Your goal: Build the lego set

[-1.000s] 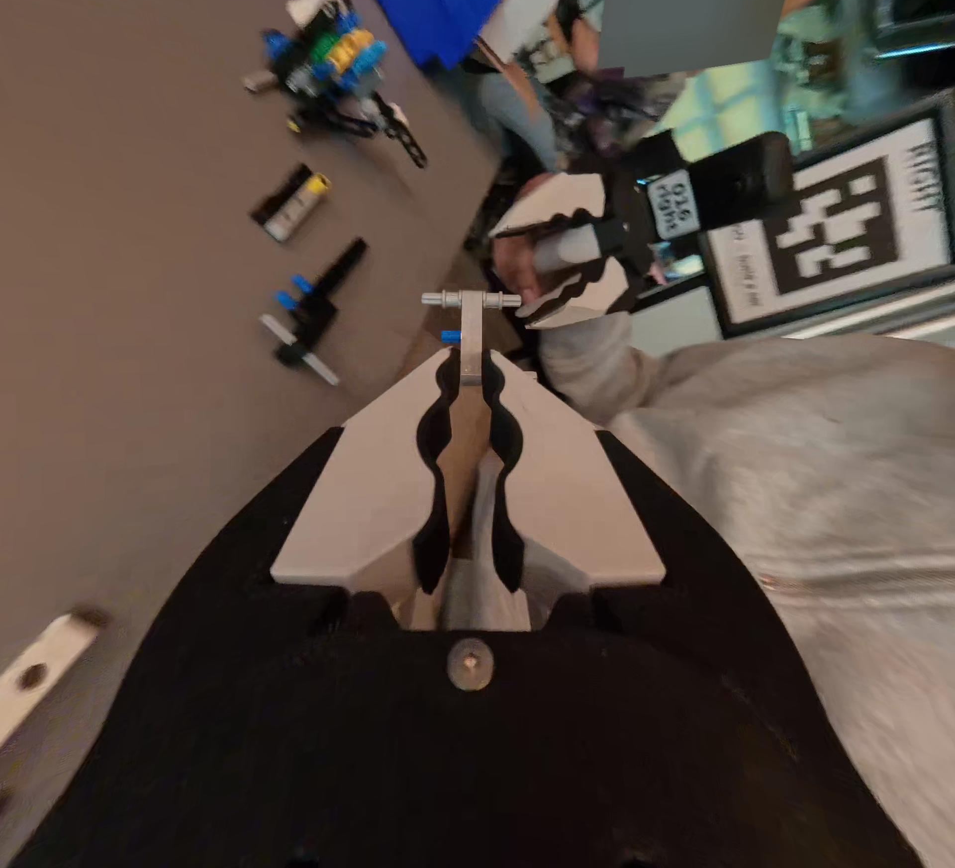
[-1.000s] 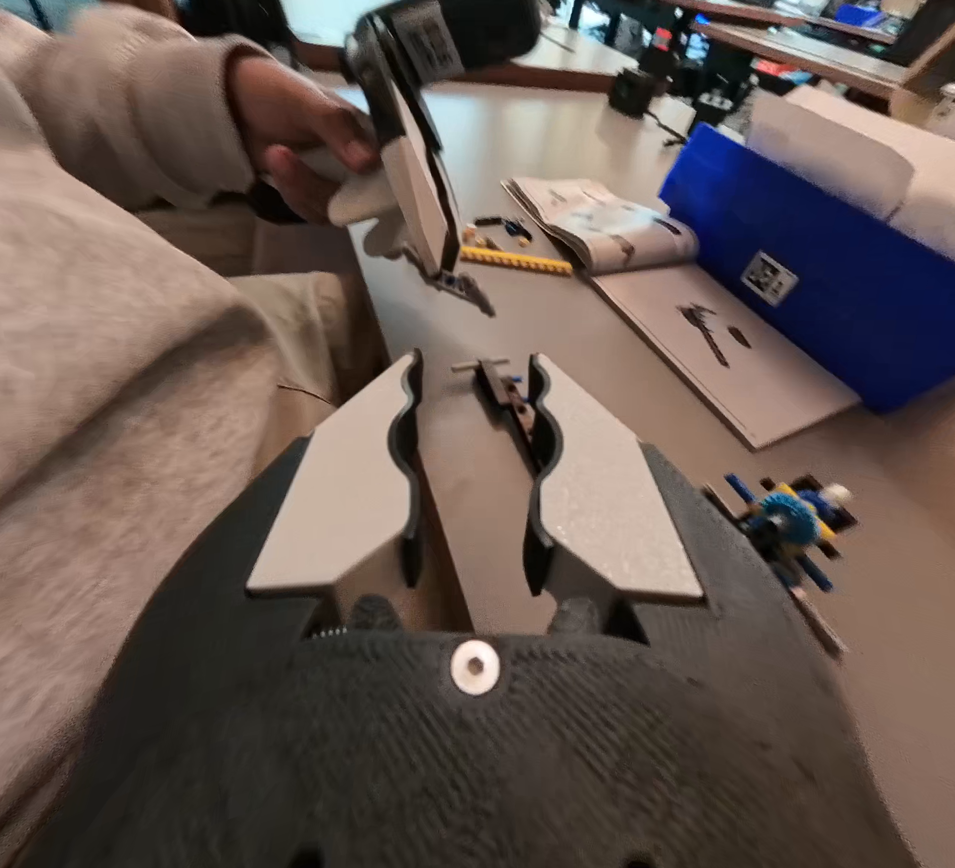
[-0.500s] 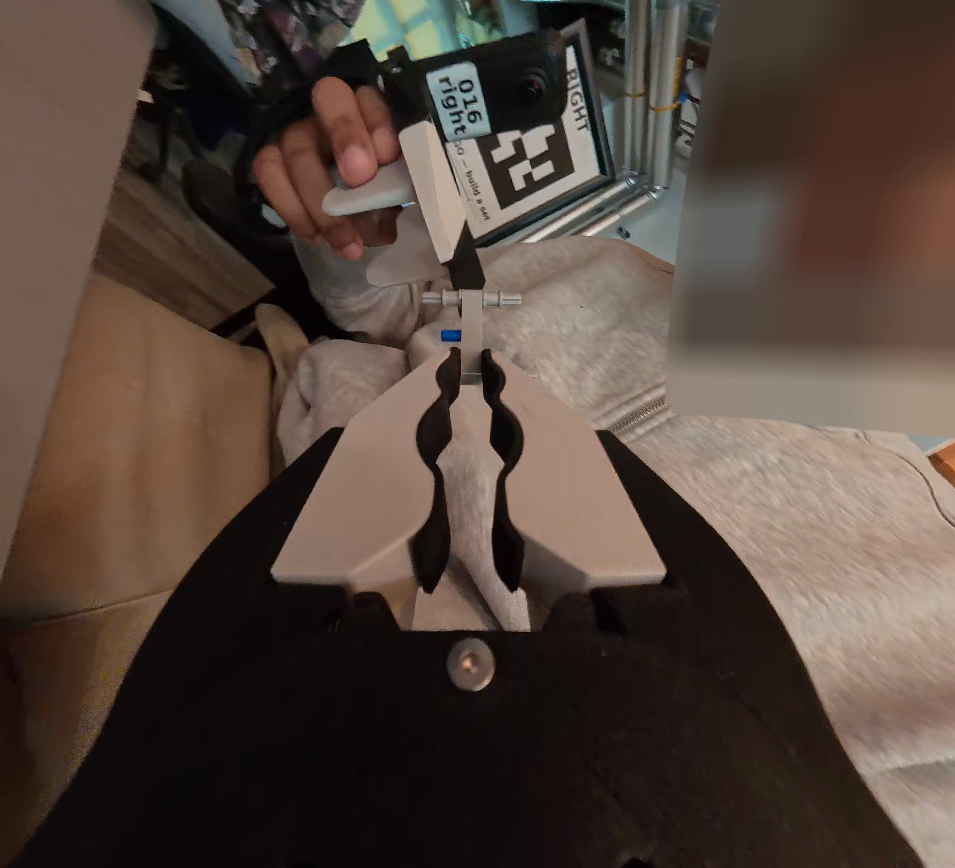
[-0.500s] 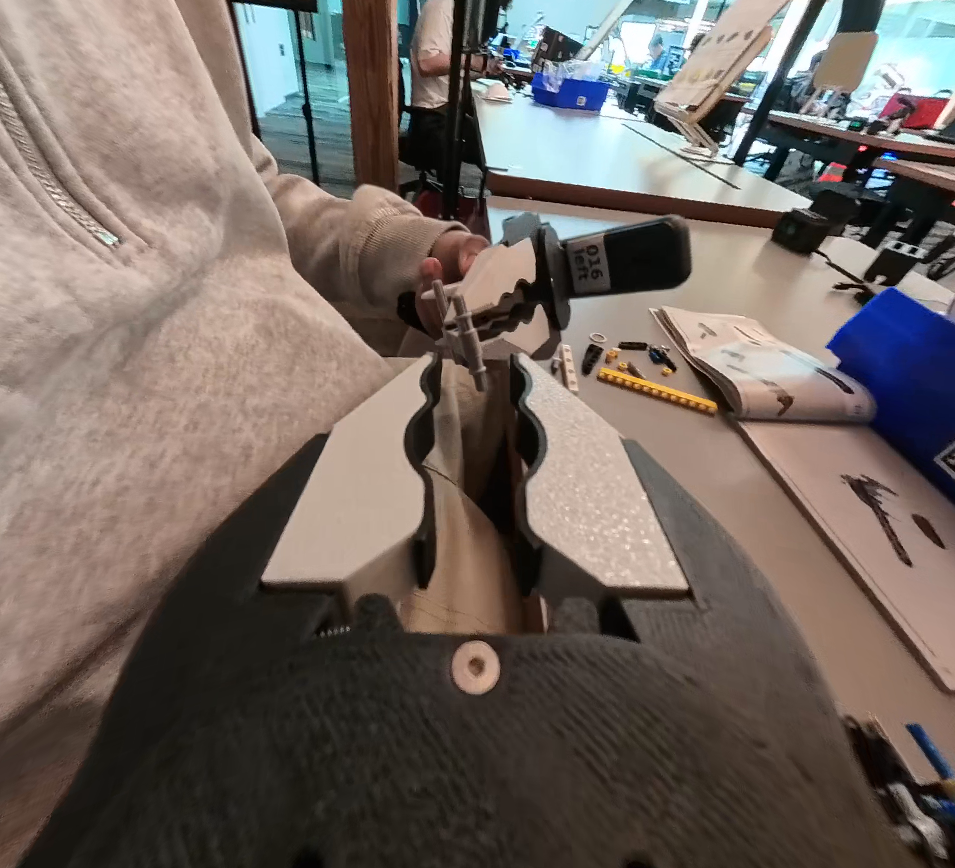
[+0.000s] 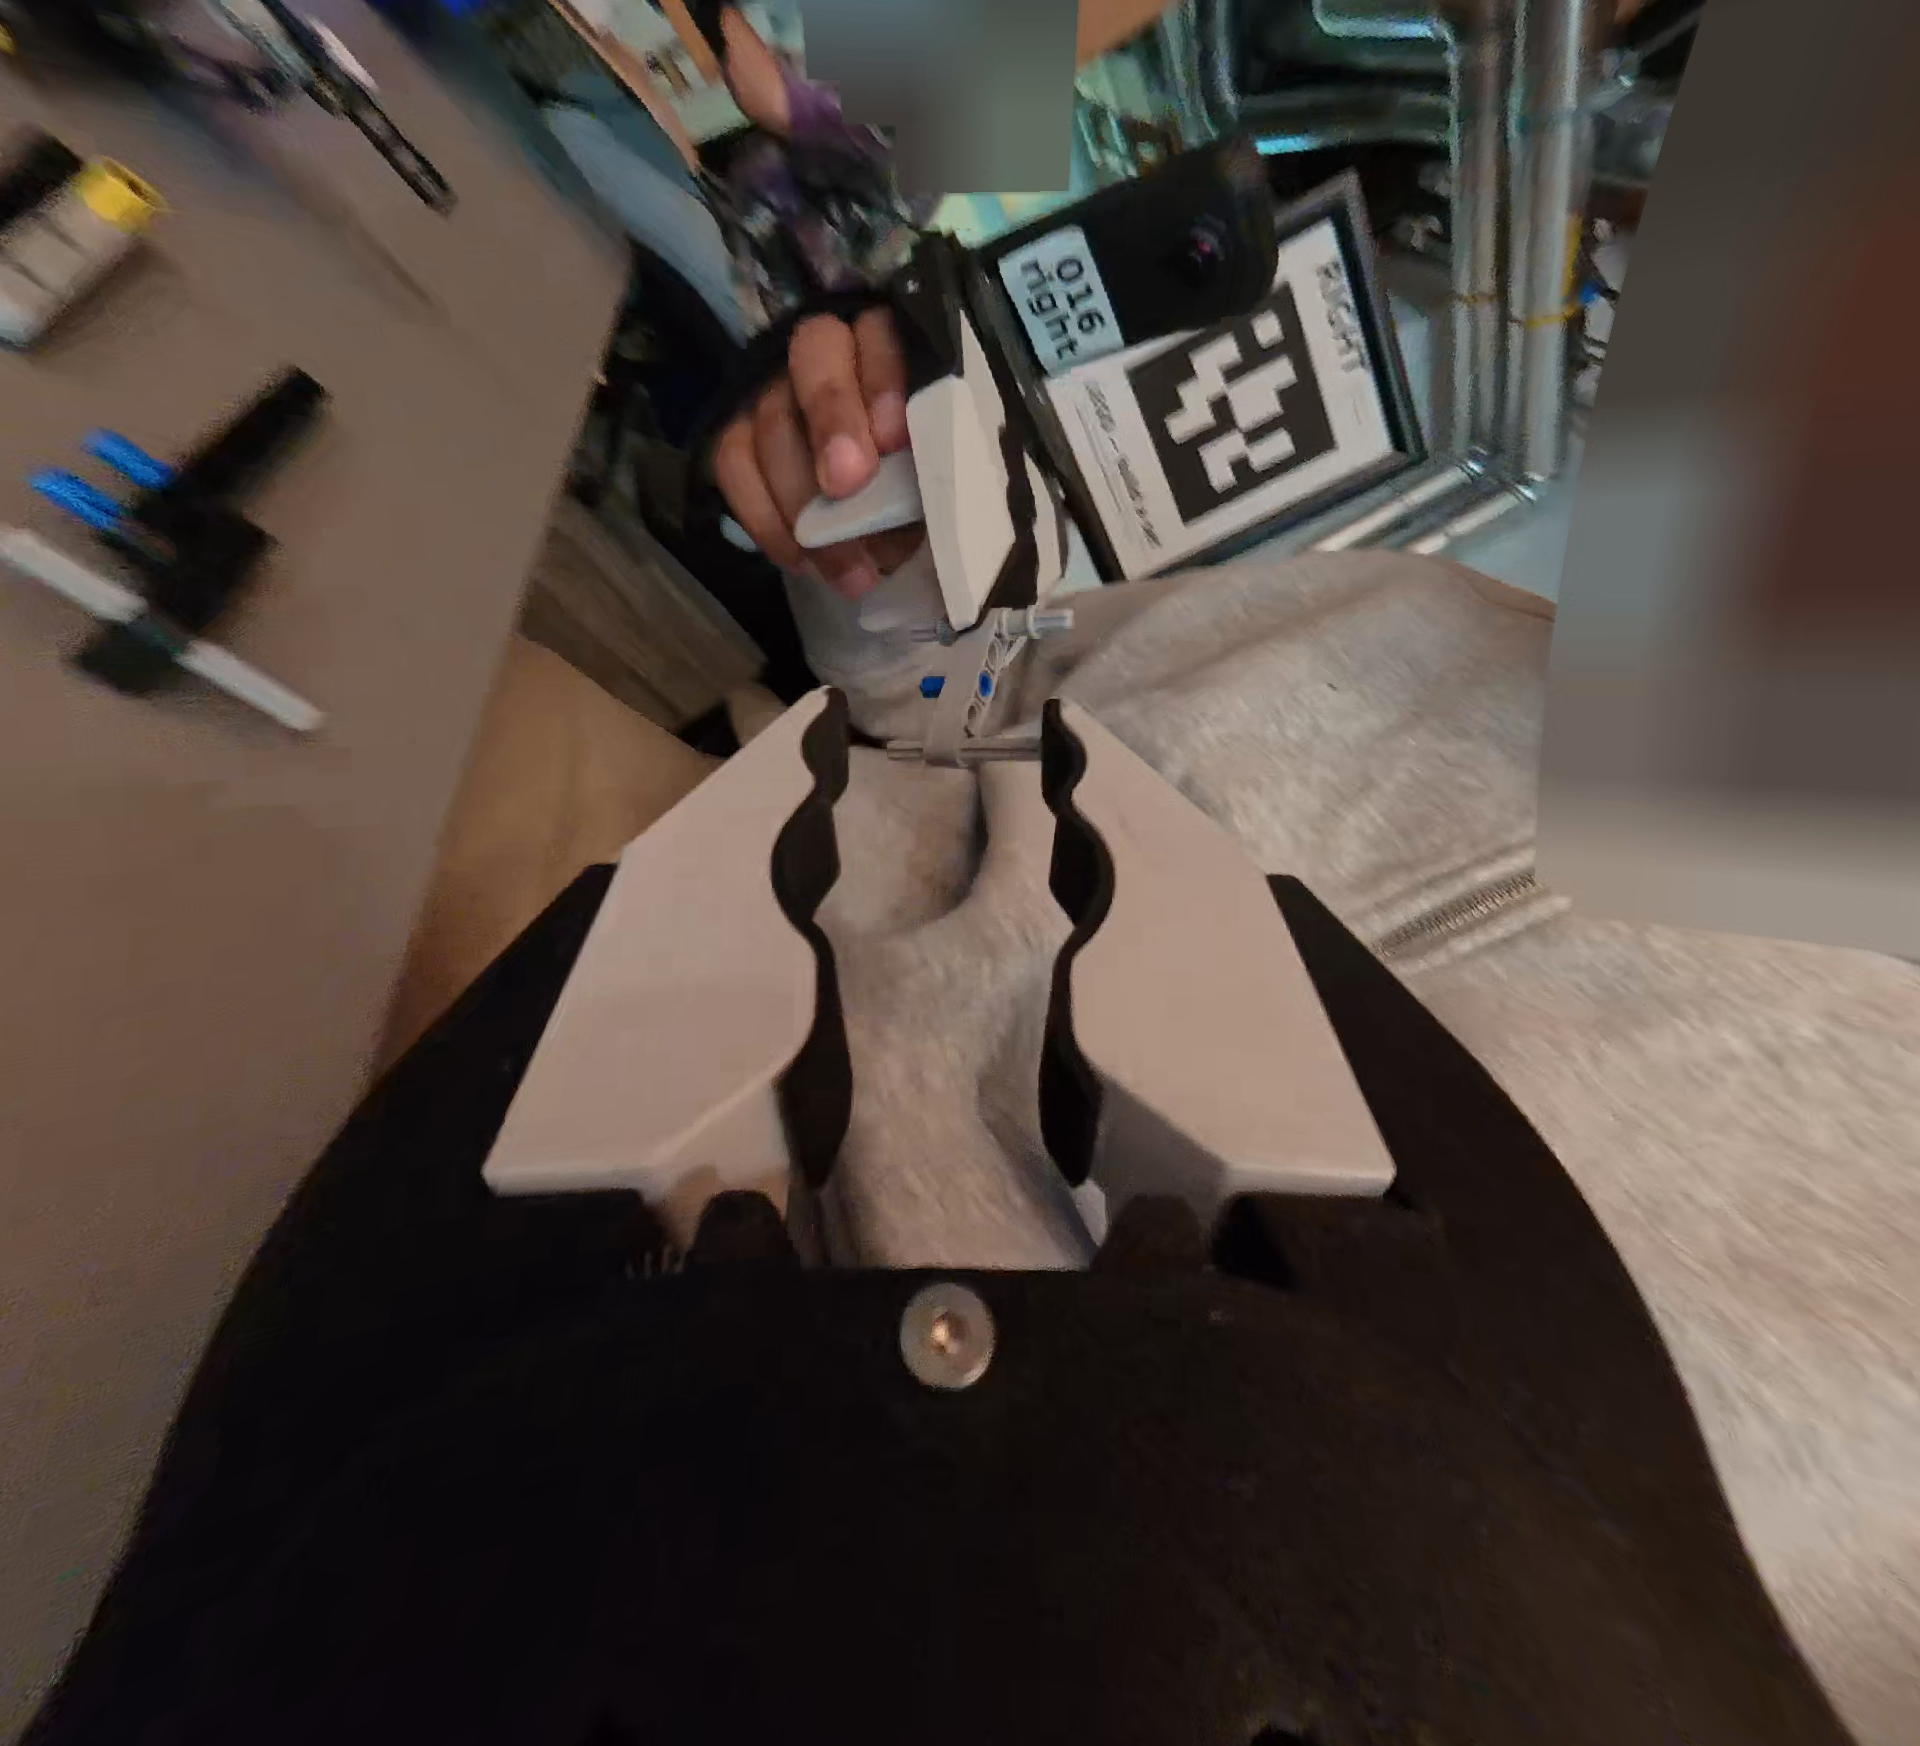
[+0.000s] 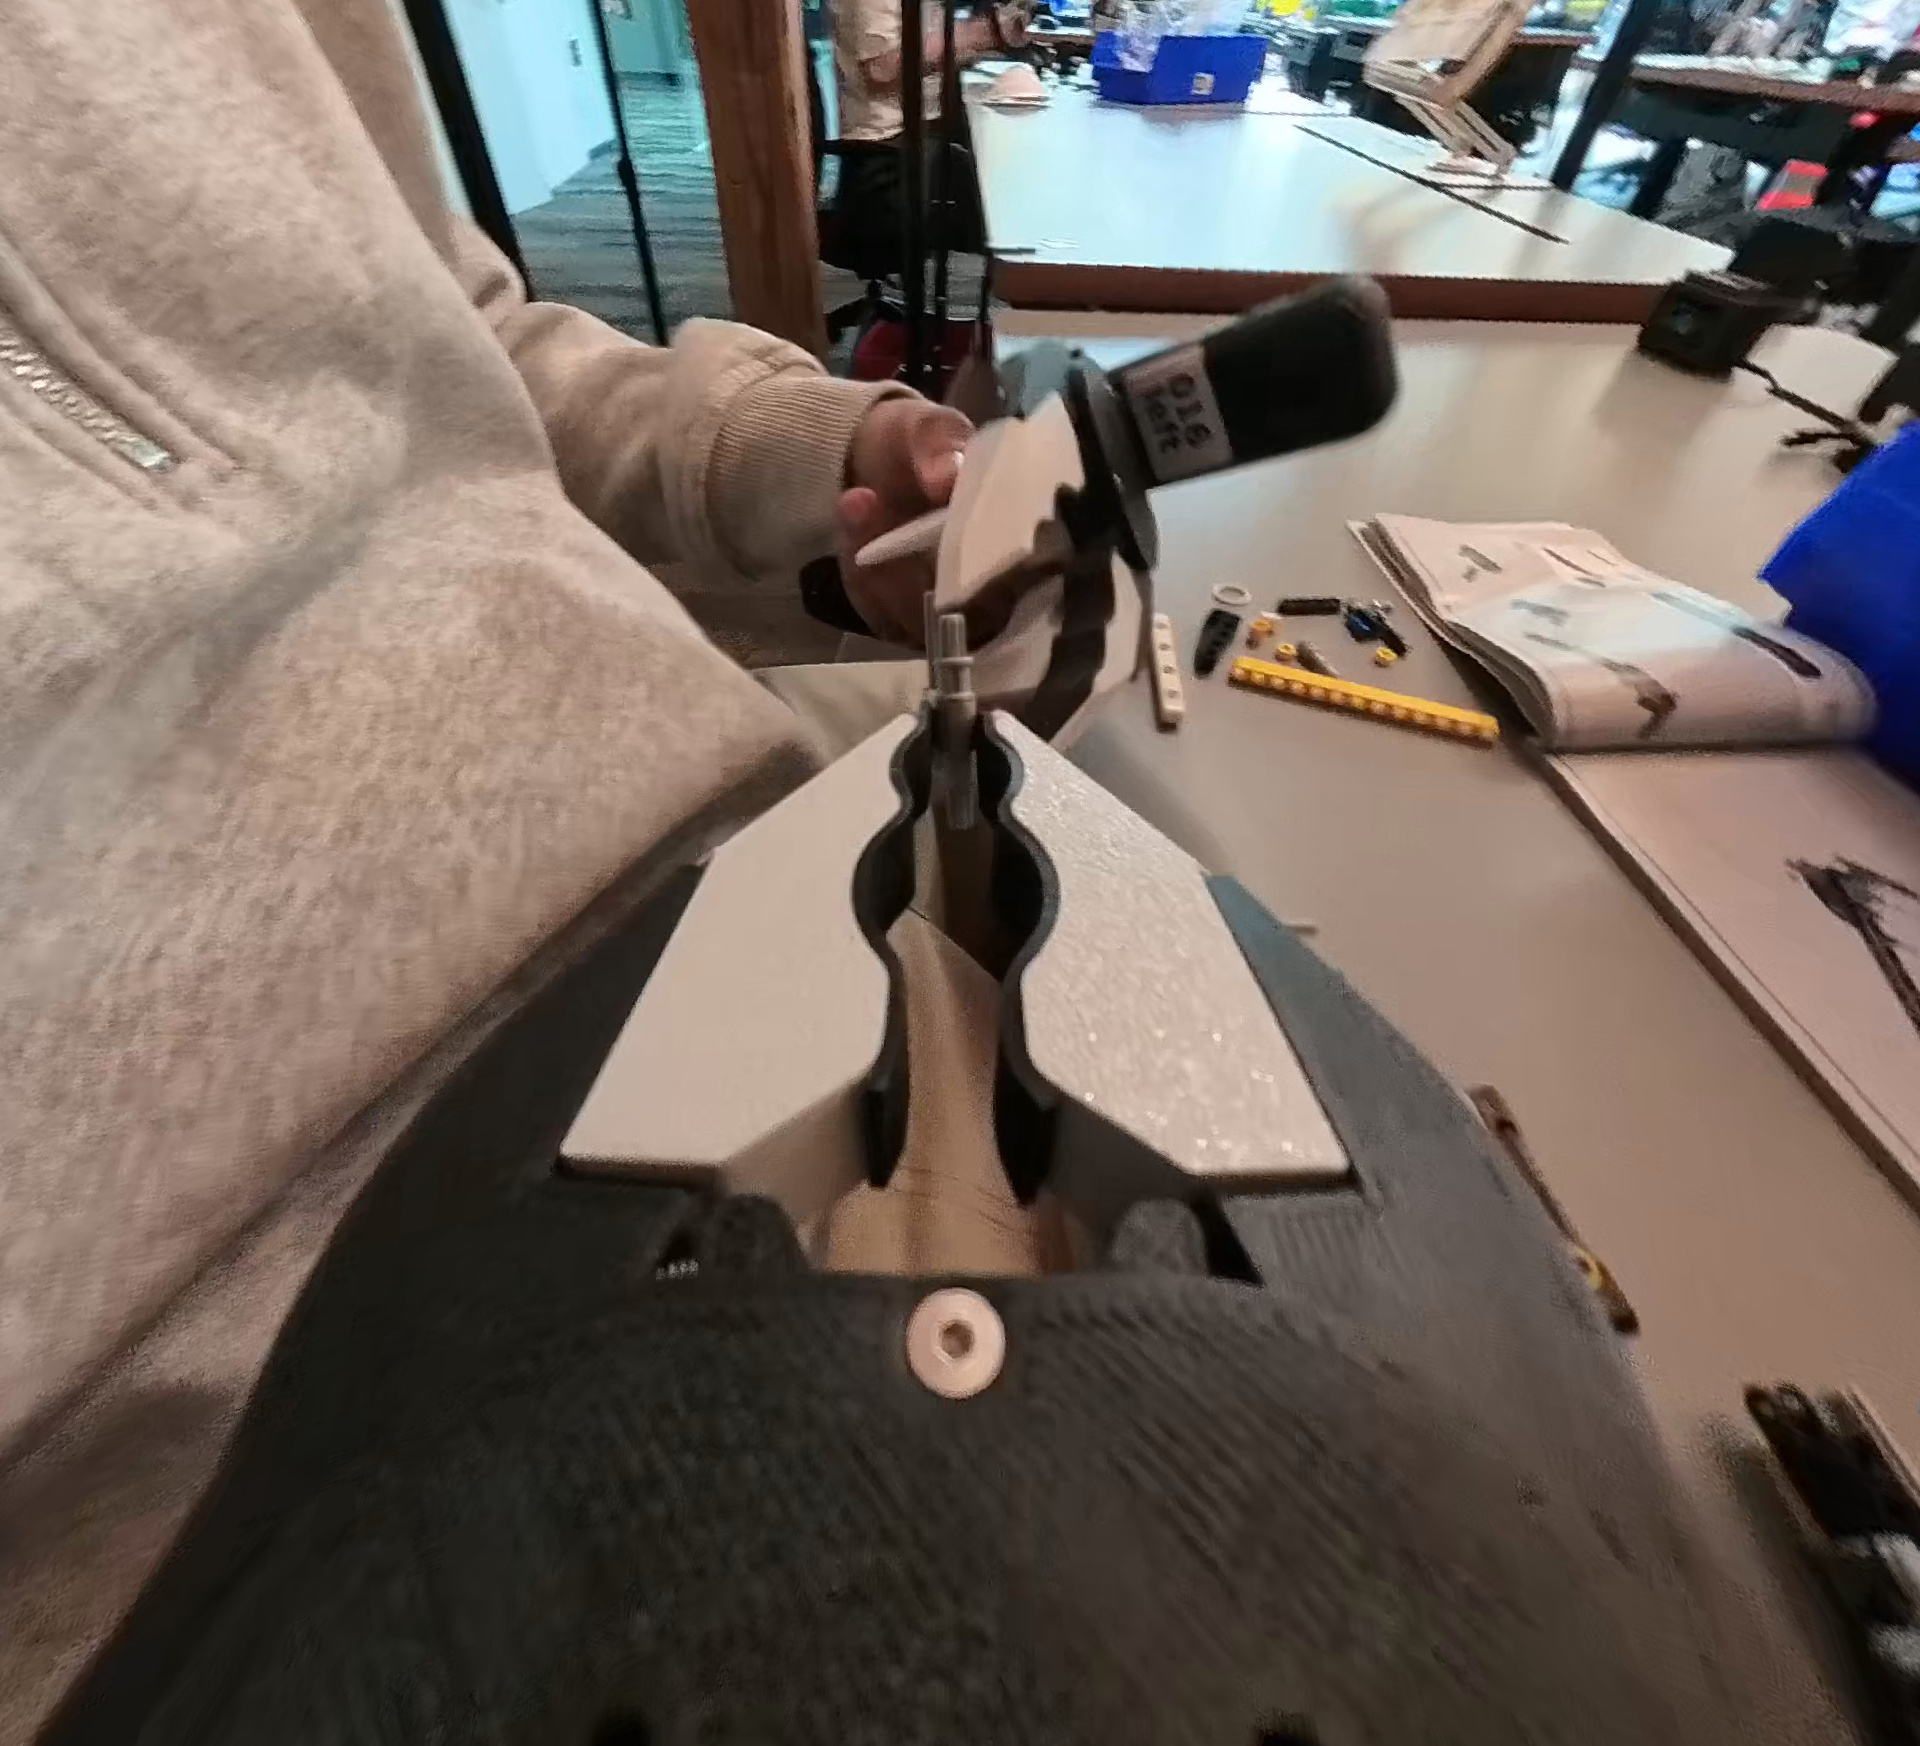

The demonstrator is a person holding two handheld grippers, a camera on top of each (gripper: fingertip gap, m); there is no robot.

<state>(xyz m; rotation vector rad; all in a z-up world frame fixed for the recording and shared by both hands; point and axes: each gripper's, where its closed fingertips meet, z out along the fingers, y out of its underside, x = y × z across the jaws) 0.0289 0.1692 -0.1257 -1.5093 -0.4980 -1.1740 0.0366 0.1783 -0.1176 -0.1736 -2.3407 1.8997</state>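
- Right gripper (image 6: 954,746): fingers pressed in on a small grey lego piece (image 6: 952,740), an axle-and-beam part standing upright at frame centre in the right wrist view, its tip sticking out above the fingertips.
- Left gripper (image 5: 935,725): fingers spread wide in its own view, gap clear between them, nothing pinched.
- Same grey lego piece (image 5: 977,688) in the left wrist view: just beyond the left fingertips, centre frame, hanging from the tips of the right gripper (image 5: 987,621), with a blue pin on its side.
- Left gripper (image 6: 1023,657) in the right wrist view: just behind and right of the held piece, very close; contact can't be resolved.
- Table (image 6: 1403,917) on the right of the right wrist view: yellow beam (image 6: 1363,701), white beam (image 6: 1166,666), a few small loose parts (image 6: 1309,621) above them, open instruction booklet (image 6: 1621,636) further right, blue bin (image 6: 1860,616) at the right edge.
- Left wrist view, left edge: blurred black sub-assembly with blue pins (image 5: 171,533) lies on the table (image 5: 312,865).
- Grey sweatshirt (image 6: 312,657) fills the left of the right wrist view.
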